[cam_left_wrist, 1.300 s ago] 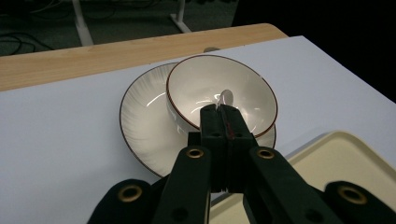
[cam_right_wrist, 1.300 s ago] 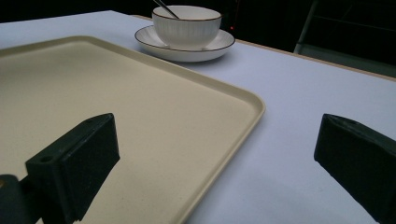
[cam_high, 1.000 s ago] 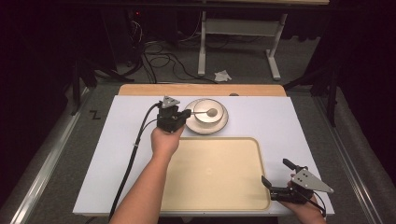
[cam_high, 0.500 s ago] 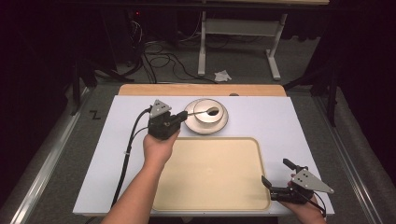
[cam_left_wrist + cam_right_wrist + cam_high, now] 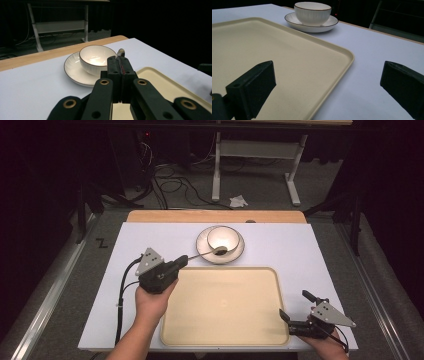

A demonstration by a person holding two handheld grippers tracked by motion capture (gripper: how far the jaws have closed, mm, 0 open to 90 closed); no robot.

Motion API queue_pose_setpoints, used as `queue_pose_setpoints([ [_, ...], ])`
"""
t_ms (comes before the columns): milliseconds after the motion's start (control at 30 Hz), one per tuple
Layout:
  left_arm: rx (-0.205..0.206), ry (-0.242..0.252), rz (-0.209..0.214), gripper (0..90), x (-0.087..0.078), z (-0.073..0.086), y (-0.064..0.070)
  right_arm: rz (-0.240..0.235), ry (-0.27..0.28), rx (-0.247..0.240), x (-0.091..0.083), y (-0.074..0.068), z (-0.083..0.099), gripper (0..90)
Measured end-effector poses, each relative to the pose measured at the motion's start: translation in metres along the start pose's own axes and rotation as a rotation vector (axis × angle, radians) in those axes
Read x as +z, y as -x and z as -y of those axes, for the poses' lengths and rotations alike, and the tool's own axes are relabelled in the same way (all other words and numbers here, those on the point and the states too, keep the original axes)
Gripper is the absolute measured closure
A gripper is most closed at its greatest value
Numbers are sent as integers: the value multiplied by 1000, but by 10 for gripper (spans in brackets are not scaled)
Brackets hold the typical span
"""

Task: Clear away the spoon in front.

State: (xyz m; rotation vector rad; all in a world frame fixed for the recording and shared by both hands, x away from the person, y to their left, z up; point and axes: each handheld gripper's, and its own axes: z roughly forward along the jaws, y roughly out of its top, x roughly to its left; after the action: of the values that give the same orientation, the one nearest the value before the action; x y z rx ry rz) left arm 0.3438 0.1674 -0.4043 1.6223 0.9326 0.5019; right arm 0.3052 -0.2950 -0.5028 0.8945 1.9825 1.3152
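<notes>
White sheeting is covering the table [image 5: 150, 235], with a wooden strip showing along its far edge and cables lying on the dark floor beyond. At the near centre a beige tray [image 5: 225, 330] is lying empty. Just beyond its far edge, a bowl [image 5: 223, 239] is sitting on a saucer [image 5: 205, 251]. The left gripper [image 5: 181, 261] is hovering near the tray's far left corner, its jaws pinching the handle of a spoon [image 5: 207, 252] whose head is reaching over the bowl's rim. The right gripper [image 5: 295, 312] is resting by the tray's near right corner, jaws spread wide and holding nothing.
</notes>
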Motion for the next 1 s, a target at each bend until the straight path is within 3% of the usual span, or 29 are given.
queue_pose_setpoints([
  [233,-17,40,29,896,-32,31,6,2,-3,-4,1,0,1,7],
  [400,-66,70,64,896,-47,55,9,3,-7,-5,1,-1,1,7],
  [500,-63,53,69,895,-49,60,12,-1,0,-2,1,-2,0,7],
  [600,-117,75,100,896,-50,62,11,1,2,-8,0,-2,-1,7],
  [667,-121,75,113,895,-49,62,10,3,2,-4,0,-1,0,7],
  [1000,-234,-5,219,895,-35,75,-1,4,-4,0,0,0,0,7],
])
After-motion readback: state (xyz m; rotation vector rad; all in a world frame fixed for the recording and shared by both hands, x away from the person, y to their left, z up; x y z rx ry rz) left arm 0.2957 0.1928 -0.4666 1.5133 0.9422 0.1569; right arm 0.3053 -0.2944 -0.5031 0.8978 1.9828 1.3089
